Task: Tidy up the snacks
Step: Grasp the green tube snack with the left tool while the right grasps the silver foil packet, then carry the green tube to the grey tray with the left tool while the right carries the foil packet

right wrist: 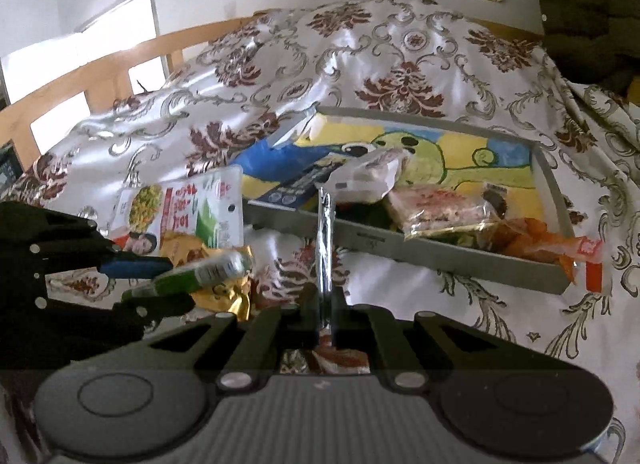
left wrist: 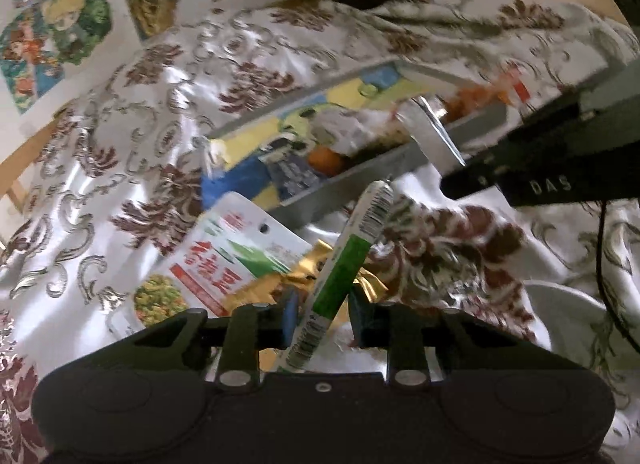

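My left gripper (left wrist: 322, 314) is shut on a green and white snack stick (left wrist: 344, 264), held tilted above the cloth; it shows from the side in the right wrist view (right wrist: 192, 278). My right gripper (right wrist: 326, 320) is shut on a thin silver foil packet (right wrist: 325, 240), held edge-on just in front of the grey tray (right wrist: 420, 252). The tray (left wrist: 352, 180) holds several snack packets over a cartoon picture. A green pea snack bag (left wrist: 224, 264) and a gold wrapper (left wrist: 304, 276) lie on the cloth under my left gripper.
A white satin cloth with brown floral print (right wrist: 400, 76) covers the surface. An orange snack packet (right wrist: 532, 244) hangs over the tray's right corner. Wooden rails (right wrist: 100, 76) stand at the far left. Posters (left wrist: 56, 24) hang on the wall. A white bowl rim (left wrist: 568, 304) sits at right.
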`<control>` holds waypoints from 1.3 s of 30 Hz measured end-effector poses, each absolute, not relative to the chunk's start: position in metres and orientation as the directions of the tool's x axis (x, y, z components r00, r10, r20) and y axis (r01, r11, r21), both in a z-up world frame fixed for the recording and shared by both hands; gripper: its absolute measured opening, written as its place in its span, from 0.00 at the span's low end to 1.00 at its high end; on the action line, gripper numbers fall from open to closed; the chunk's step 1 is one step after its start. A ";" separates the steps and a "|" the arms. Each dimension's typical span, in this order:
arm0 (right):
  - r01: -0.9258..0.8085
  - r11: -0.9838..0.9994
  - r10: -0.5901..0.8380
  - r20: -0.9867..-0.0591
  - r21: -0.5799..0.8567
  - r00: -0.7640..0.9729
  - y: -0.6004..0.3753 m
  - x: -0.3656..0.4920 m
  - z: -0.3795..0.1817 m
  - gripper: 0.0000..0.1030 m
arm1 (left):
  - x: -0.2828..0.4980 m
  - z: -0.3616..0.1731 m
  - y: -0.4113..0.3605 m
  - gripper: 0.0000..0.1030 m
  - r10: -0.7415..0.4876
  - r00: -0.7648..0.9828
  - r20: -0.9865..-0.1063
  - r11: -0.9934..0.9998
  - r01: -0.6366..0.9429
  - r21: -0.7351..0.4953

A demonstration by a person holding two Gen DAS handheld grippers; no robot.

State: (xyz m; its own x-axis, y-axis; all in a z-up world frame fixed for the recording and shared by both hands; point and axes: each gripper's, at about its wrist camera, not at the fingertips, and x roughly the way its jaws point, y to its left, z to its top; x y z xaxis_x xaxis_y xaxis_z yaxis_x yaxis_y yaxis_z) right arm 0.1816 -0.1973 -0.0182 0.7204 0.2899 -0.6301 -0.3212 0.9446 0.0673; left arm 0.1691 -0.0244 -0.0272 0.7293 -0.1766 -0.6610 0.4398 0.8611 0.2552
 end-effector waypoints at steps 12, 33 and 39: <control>-0.321 0.941 0.326 -0.556 0.109 0.765 -0.197 0.185 -0.016 0.06 | 0.179 -0.005 -0.010 0.18 -0.171 0.803 -0.571 0.932 0.320 0.170; -0.123 0.942 0.260 -0.447 0.312 0.856 -0.249 0.271 -0.008 0.06 | 0.326 -0.006 -0.012 0.18 -0.361 0.768 -0.529 0.911 0.169 -0.376; -0.104 0.947 0.243 -0.466 0.304 0.851 -0.245 0.286 -0.017 0.06 | 0.333 -0.018 -0.009 0.18 -0.353 0.761 -0.545 0.913 0.153 -0.378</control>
